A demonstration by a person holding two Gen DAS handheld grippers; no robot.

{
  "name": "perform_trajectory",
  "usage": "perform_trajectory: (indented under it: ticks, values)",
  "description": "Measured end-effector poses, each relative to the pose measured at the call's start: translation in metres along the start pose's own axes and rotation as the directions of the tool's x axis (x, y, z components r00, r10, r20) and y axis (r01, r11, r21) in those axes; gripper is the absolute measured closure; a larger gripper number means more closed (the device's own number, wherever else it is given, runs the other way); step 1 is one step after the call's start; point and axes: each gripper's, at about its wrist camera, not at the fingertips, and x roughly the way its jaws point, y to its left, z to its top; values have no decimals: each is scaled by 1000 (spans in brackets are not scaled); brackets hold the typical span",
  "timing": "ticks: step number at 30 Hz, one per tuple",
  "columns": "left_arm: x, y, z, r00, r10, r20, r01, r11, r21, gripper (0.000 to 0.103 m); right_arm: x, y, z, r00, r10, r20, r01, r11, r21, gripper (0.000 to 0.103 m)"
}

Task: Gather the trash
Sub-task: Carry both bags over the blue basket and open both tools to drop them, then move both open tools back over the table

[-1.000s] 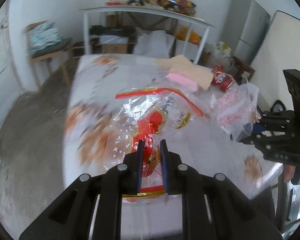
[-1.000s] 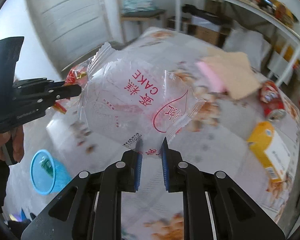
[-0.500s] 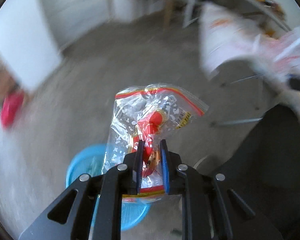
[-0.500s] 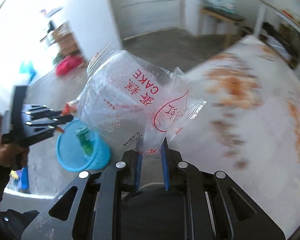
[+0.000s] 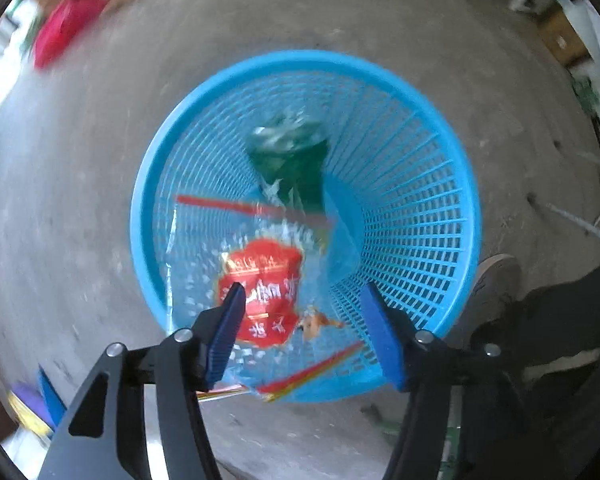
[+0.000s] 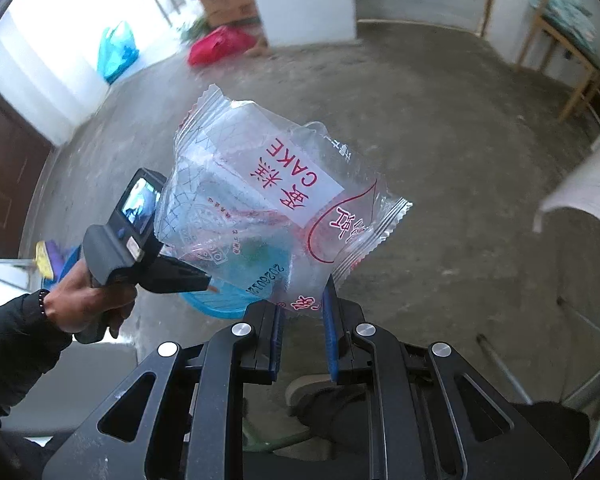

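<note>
The left claw (image 5: 302,332) is opening, its fingers clear of a clear wrapper with a red label (image 5: 260,276) lying inside the blue mesh basket (image 5: 420,208). The right claw (image 6: 302,312) pinches a clear, crinkled CAKE wrapper (image 6: 268,200) with red print above the floor.

Your clear cake bag (image 6: 272,200) hides most of the blue basket (image 6: 236,304) and the tip of your left gripper (image 6: 208,286). In the left view, the red-printed wrapper (image 5: 260,292) is motion-smeared, and the green item (image 5: 292,160) beneath is possibly another wrapper.
</note>
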Motion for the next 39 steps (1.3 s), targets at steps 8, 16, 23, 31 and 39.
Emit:
perform_trajectory:
  ticks: [8, 16, 23, 31, 39]
  values:
    - [-35, 33, -3, 991, -47, 128, 62, 991, -117, 42, 61, 28, 7, 989, 34, -146, -47, 995, -87, 87]
    - [-52, 63, -7, 981, -36, 193, 76, 976, -205, 41, 138, 63, 14, 936, -127, -329, 20, 951, -309, 31]
    - [-55, 66, -9, 977, -38, 208, 82, 975, -209, 41, 125, 45, 18, 948, -123, -293, 44, 963, -264, 15]
    - [-90, 24, 16, 960, -67, 272, 101, 988, -113, 40, 54, -16, 16, 983, -63, -170, 53, 997, -63, 13]
    - [-162, -108, 69, 908, -199, 368, 144, 974, 173, 33, -68, -97, -41, 996, -87, 12, 83, 974, 209, 8]
